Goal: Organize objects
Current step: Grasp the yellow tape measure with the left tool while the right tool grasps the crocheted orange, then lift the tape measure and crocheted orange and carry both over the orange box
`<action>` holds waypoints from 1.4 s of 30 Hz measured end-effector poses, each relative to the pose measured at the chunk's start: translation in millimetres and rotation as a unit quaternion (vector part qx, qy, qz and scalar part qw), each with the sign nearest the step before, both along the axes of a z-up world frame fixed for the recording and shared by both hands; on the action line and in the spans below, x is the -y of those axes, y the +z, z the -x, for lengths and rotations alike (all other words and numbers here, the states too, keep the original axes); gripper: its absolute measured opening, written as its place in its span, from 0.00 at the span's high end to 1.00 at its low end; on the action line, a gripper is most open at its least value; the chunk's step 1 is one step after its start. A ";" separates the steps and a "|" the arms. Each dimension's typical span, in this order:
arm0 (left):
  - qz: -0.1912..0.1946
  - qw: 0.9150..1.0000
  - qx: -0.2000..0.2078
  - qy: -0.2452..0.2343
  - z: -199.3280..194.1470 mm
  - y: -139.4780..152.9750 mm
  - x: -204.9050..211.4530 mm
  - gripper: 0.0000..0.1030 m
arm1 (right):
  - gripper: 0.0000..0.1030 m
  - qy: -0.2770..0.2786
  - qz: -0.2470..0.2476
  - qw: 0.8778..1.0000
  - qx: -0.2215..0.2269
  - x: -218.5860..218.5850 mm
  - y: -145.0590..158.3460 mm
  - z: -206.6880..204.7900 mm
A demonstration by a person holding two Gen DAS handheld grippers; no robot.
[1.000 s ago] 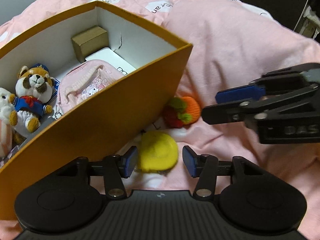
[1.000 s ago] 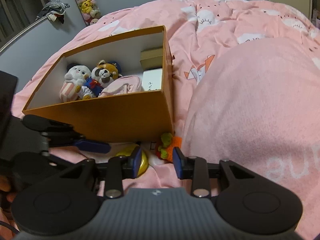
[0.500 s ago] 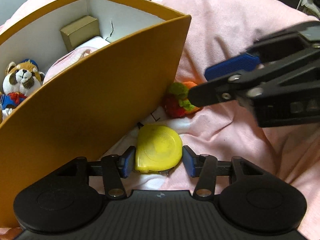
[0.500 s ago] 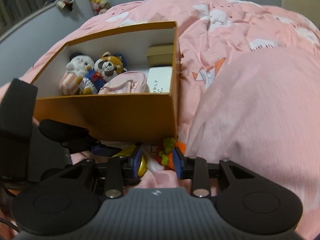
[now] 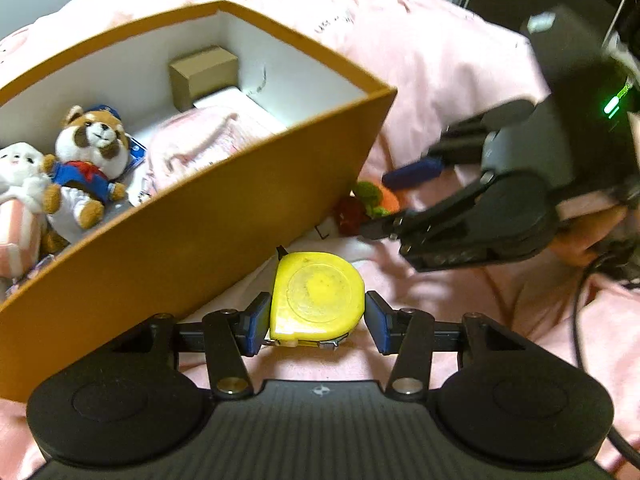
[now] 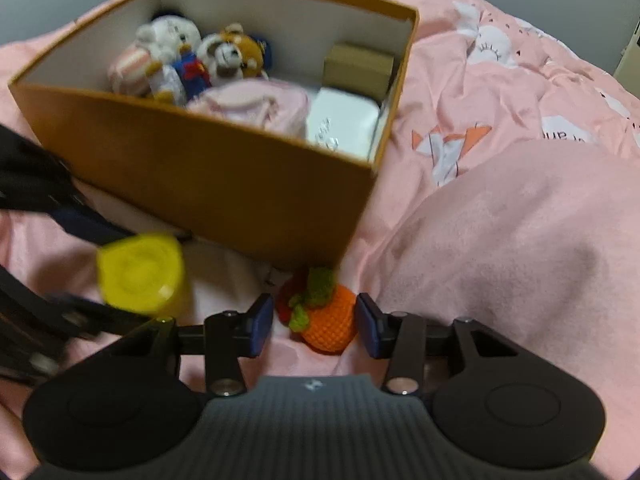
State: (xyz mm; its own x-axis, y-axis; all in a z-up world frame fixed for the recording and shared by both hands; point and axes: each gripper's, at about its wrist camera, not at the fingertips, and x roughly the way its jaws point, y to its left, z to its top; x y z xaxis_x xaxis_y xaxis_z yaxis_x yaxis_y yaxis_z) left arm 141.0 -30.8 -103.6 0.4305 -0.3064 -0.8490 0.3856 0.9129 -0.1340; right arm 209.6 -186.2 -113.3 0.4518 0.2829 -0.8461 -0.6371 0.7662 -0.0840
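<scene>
A yellow tape measure [image 5: 318, 295] sits between the pads of my left gripper [image 5: 316, 322], which is shut on it and holds it beside the orange box [image 5: 192, 224]. In the right wrist view the tape measure [image 6: 140, 276] looks blurred at the left. My right gripper [image 6: 315, 323] is open around a crocheted orange and red fruit toy [image 6: 320, 312] that lies on the pink blanket at the box's corner [image 6: 352, 216]. The toy also shows in the left wrist view [image 5: 366, 204], between the right gripper's fingers.
The box holds a raccoon plush [image 5: 90, 156], a white plush [image 5: 18, 168], a pink pouch [image 5: 200, 148], a white case [image 6: 344, 124] and a small brown carton [image 5: 204, 74]. Pink bedding [image 6: 520, 240] bulges at the right.
My left gripper has closed on the tape measure and lifted it. My right gripper has moved forward so its open fingers now sit on both sides of the crocheted toy.
</scene>
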 end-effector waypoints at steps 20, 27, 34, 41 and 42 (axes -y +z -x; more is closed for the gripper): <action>0.059 0.997 0.041 0.018 18.9 56.9 -2.0 0.44 | 0.53 -0.003 0.040 0.999 0.027 -7.7 11.8 23.5; 0.093 0.994 0.053 0.033 25.0 85.5 -11.8 0.44 | 0.53 -0.015 -0.008 0.999 0.037 10.9 73.5 61.5; 0.097 0.989 0.075 0.082 13.3 113.3 -37.7 0.44 | 0.53 -0.007 -0.131 0.990 0.060 30.1 144.0 74.3; 0.128 0.982 0.038 0.134 -43.1 111.6 -69.0 0.44 | 0.53 0.004 -0.177 0.982 0.065 -3.3 156.8 22.9; 0.135 0.981 0.029 0.139 -55.5 108.1 -72.5 0.44 | 0.53 0.004 -0.182 0.982 0.058 -9.5 154.6 11.0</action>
State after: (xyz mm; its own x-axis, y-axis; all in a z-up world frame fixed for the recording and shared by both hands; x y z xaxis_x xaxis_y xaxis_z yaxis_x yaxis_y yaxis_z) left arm 196.6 41.7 4.5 0.5743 -0.3802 -0.7250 0.1414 0.9184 -0.3696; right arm 198.6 -176.7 41.3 0.5359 0.5612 -0.6308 -0.6459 0.7536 0.1218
